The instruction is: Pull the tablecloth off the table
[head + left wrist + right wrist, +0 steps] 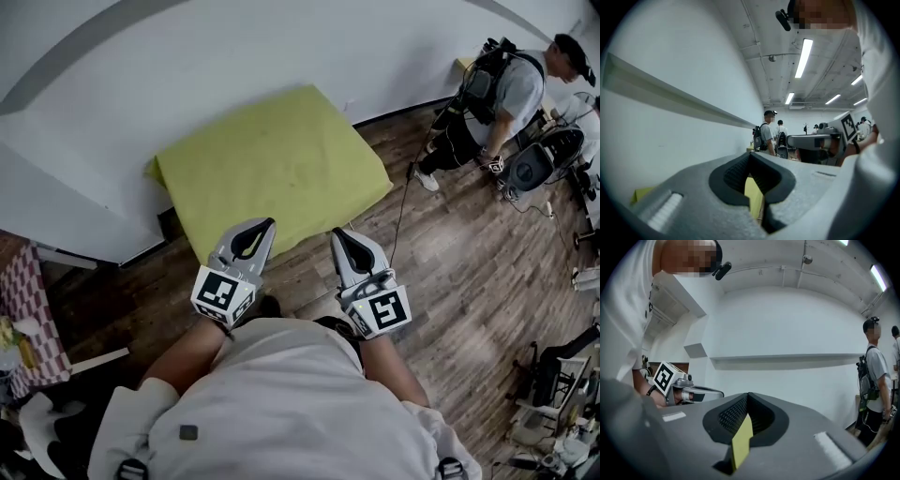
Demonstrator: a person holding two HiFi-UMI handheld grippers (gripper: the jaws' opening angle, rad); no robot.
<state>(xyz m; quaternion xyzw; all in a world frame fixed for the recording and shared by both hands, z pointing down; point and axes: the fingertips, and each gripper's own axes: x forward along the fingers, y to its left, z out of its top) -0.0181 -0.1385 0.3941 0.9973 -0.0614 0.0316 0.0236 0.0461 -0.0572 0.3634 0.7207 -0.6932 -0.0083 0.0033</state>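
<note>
A yellow-green tablecloth [272,155] lies flat over a small table pushed against the white wall. My left gripper [268,224] and right gripper [336,232] are held side by side in front of my body. Both point level toward the cloth's near edge, their tips over that edge in the head view. Both are shut, with no cloth seen pinched. In the left gripper view [751,157] a strip of the cloth [753,194] shows through the slit behind the jaws. The right gripper view [748,397] shows the same strip of cloth [742,439].
Another person [506,89] stands at the far right beside equipment, and a cable [403,211] trails over the wooden floor. A checked-cloth table [28,300] sits at the left edge. Gear clutters the floor at the lower right [562,403].
</note>
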